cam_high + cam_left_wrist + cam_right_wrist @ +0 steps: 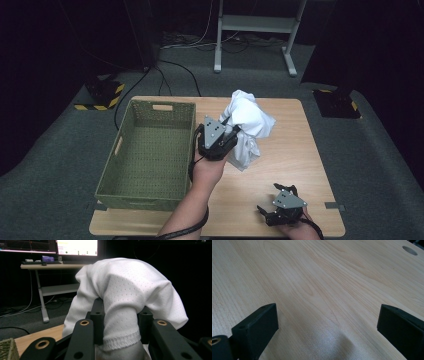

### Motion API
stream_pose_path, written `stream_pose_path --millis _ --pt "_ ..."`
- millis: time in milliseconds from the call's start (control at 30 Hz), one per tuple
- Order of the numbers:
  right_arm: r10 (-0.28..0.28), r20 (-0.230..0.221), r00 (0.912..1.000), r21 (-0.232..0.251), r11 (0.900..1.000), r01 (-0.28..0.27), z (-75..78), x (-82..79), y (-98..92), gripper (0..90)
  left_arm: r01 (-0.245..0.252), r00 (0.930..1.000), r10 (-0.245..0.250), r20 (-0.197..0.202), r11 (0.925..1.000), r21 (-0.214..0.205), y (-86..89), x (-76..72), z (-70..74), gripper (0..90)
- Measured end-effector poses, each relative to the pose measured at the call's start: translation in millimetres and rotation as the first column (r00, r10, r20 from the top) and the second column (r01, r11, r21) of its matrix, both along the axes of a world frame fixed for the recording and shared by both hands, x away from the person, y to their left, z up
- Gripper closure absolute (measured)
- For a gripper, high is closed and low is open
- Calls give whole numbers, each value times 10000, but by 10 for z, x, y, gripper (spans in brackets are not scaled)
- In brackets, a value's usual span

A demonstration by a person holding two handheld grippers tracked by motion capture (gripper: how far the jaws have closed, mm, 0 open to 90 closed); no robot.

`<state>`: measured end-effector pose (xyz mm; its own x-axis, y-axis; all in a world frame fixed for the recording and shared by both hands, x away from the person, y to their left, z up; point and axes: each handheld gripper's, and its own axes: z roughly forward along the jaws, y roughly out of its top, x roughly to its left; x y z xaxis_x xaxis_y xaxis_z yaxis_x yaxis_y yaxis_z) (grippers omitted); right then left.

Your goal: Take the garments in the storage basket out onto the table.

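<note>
Cloth: white garment [247, 131], dotted knit, ribbed hem; bunched, draped over the left gripper's jaws, hanging above the table just right of the basket.
Left gripper [231, 135]: jaws clamped on a fold of the cloth, hem band pinched between the pads; grey plate on top.
Right gripper [272, 212]: jaws spread wide, nothing between them; low over the table's near right corner, well apart from the cloth.
Table [295, 150]: pale wood, visible grain.
Basket [150, 150]: green, woven, slot handles; sits on the table's left half.
Room: dark; grey carpet, cables, white desk frame [255, 30] behind the table.
Left gripper view: cloth [125, 295] close up, weave and hem clear; lit monitors [75, 246] on a desk behind.
Right gripper view: bare grain, round hole [409, 250] in the tabletop.
</note>
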<state>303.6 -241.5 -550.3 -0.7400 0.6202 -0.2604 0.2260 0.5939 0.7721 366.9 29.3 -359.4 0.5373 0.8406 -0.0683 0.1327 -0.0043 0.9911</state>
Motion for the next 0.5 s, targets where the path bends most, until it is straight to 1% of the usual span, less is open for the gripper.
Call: stream_pose_path --millis 267,500 --pt "-1 -9 10000 21 10000 1 0 0 -1 29 60 9996 -61 -264 10000 -7 -57 52 -98 674" --pt "11 0 10000 24 10000 -11 1 0 -2 30 88 9988 -84 -477 9999 84 -87 93 -168 674"
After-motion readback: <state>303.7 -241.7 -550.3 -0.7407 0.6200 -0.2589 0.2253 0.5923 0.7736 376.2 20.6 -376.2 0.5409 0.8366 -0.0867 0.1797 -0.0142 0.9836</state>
